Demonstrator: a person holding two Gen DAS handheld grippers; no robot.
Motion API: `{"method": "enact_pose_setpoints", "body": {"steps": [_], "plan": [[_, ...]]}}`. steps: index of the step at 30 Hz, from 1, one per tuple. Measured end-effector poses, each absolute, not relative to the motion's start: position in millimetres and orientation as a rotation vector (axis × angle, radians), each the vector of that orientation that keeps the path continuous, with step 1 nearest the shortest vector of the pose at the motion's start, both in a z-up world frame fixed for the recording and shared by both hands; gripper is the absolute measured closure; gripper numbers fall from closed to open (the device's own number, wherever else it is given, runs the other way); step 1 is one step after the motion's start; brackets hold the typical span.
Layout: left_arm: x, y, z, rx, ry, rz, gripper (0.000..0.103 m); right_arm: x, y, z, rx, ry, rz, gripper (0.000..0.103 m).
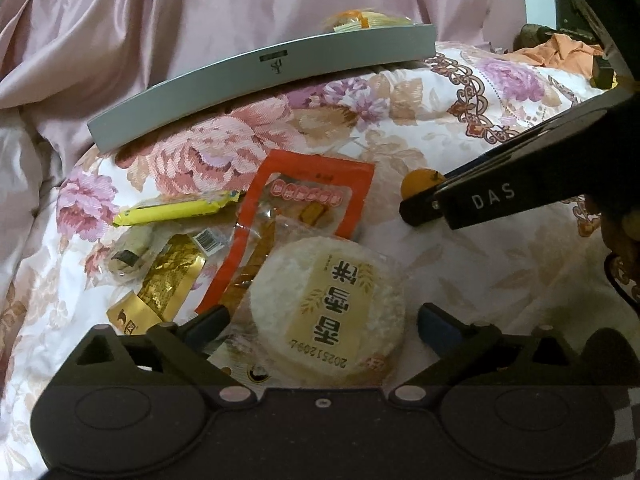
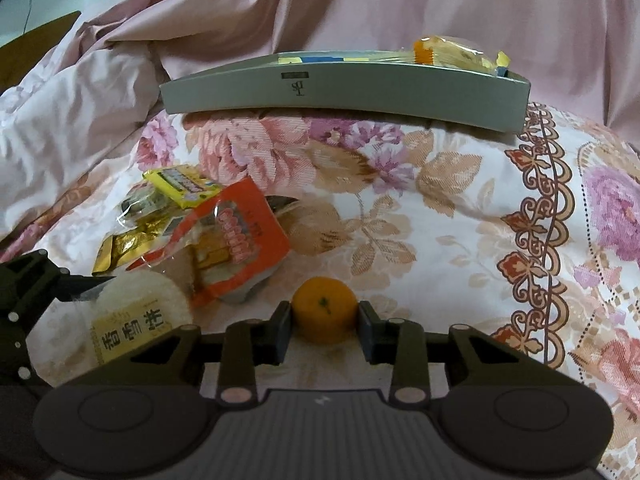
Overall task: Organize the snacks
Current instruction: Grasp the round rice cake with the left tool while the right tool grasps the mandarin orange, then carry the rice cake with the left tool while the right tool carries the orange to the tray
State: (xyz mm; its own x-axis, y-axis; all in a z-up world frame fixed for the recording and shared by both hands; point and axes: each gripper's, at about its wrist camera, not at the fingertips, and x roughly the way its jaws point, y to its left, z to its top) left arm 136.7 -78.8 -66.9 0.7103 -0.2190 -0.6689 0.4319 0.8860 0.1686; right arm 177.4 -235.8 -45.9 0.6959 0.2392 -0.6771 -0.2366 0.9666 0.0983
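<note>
A small orange [image 2: 324,308] sits between the fingers of my right gripper [image 2: 325,330], which is shut on it; the orange also shows in the left wrist view [image 1: 418,184]. My left gripper [image 1: 320,324] is open, its fingers on either side of a round white rice cake packet [image 1: 326,308], also seen in the right wrist view [image 2: 132,320]. A red-orange snack pouch [image 1: 304,208], a yellow bar [image 1: 176,210] and a gold packet [image 1: 164,288] lie beside it. A grey box [image 2: 344,94] at the back holds several wrapped snacks [image 2: 452,52].
Everything lies on a flower-patterned quilt [image 2: 440,220]. A pink duvet [image 2: 400,0] is bunched up behind the box. Orange cloth [image 1: 560,54] lies at the far right in the left wrist view.
</note>
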Motion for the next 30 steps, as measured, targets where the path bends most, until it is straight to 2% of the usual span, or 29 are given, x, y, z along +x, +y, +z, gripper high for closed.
{"method": "enact_pose_setpoints", "body": {"steps": [11, 19, 30], "plan": [[133.9, -77.4, -64.0, 0.316, 0.654, -0.362, 0.027, 175.0, -233.0, -46.1, 0.005, 0.761, 0.275, 0.064], [134.3, -72.0, -62.4, 0.275, 0.644, -0.345, 0.028, 175.1, -232.9, -46.3, 0.000, 0.759, 0.277, 0.064], [135.1, -45.3, -41.8, 0.046, 0.528, -0.243, 0.028, 165.9, -225.7, -35.7, -0.043, 0.666, 0.295, 0.064]]}}
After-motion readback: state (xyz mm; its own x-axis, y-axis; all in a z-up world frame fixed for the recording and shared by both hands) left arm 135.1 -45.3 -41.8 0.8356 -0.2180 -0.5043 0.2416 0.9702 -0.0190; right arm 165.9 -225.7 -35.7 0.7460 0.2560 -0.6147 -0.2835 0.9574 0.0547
